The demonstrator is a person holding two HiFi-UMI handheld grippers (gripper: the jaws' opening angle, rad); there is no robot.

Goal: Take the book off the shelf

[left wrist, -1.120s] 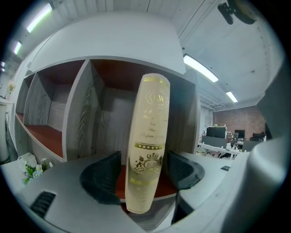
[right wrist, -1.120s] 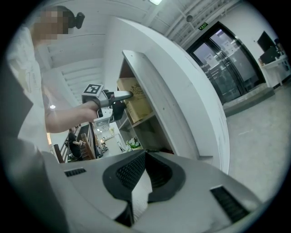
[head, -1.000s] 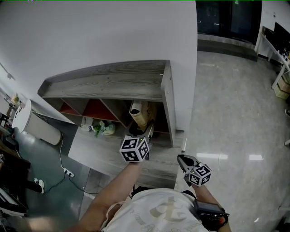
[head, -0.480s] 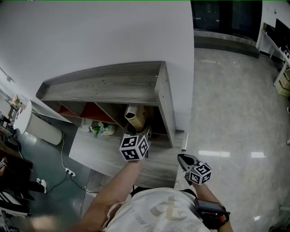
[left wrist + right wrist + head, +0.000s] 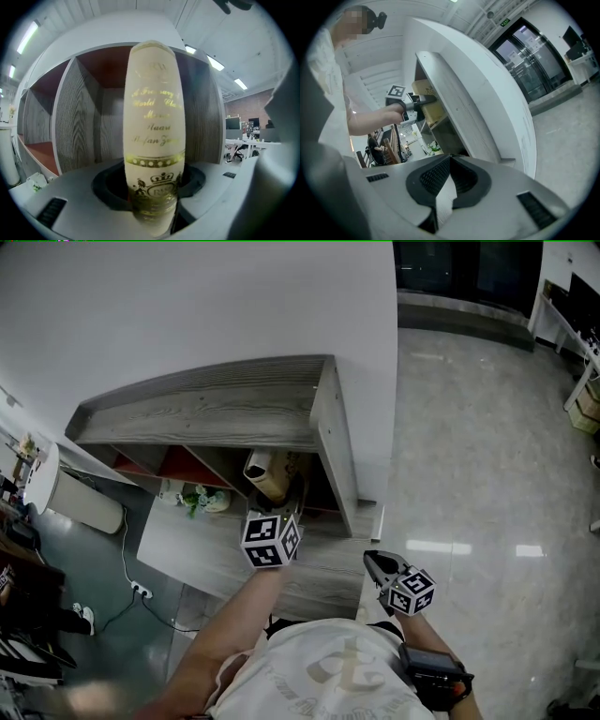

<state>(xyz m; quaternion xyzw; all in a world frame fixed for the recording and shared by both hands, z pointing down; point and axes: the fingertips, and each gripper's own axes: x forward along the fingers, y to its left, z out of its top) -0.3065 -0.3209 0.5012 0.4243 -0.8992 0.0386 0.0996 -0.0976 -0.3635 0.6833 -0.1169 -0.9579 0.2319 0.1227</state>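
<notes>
Left gripper (image 5: 293,502) reaches near level into the shelf's (image 5: 216,409) rightmost compartment; its jaws, just closing, pinch the one cream book (image 5: 154,117) at 12 o'clock. Right gripper (image 5: 373,561) hangs at 4 o'clock of it, jaws pressed together, empty.

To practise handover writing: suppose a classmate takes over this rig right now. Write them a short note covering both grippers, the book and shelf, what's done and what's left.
Left gripper: jaws have just been closing on the spine of the cream book with gold lettering; pads look pressed on it.
Right gripper: shut, empty, apart from the shelf.
Book: in the right-hand compartment of the grey wood-grain shelf unit.
Done: grasp.
Left: draw the book out.
</notes>
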